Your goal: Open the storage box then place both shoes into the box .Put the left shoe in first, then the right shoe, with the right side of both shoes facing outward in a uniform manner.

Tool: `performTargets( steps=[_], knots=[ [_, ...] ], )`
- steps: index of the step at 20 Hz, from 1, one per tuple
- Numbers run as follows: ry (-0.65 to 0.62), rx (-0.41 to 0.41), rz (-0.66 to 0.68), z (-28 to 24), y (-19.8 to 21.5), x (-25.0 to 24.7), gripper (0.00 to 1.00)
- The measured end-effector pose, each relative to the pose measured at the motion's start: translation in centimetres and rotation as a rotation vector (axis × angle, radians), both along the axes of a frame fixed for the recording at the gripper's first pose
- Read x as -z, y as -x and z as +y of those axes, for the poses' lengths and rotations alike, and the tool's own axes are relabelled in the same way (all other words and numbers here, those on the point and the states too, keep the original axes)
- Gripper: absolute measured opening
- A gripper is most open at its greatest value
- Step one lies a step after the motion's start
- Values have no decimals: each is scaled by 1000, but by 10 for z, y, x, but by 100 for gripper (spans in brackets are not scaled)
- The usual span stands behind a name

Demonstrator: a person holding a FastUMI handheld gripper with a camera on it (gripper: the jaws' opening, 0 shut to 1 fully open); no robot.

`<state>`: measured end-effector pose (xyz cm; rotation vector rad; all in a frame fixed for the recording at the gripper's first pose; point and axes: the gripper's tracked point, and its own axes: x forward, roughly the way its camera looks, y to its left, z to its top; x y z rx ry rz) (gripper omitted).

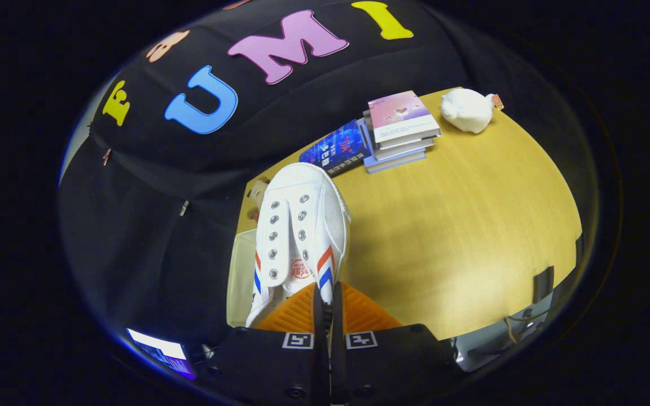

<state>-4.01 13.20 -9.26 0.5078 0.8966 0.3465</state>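
The gripper (328, 301) has its two fingers pressed close together, pinching the side wall of a white canvas shoe (301, 237) near the collar. The shoe has unlaced metal eyelets and red and blue stripes on its sides; it hangs lifted, toe pointing away, over a pale storage box (240, 276) at the wooden table's (460, 237) edge. Beyond it lie a stack of books (398, 132) and a white crumpled bundle (466, 110).

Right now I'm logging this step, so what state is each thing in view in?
hand-held gripper: shut on the shoe's side wall.
white shoe: held up off the table, unlaced, toe pointing away.
stack of books: closed, lying flat on the table.
blue book: closed, beside the stack.
white bundle: resting on the table.
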Motion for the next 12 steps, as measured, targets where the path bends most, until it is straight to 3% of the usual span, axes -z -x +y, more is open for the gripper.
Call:
performTargets(
  steps=[6,12],
  knots=[
    [35,-104,19,83,13,9,6],
    [170,-105,67,118,4,53,6]
  ],
)
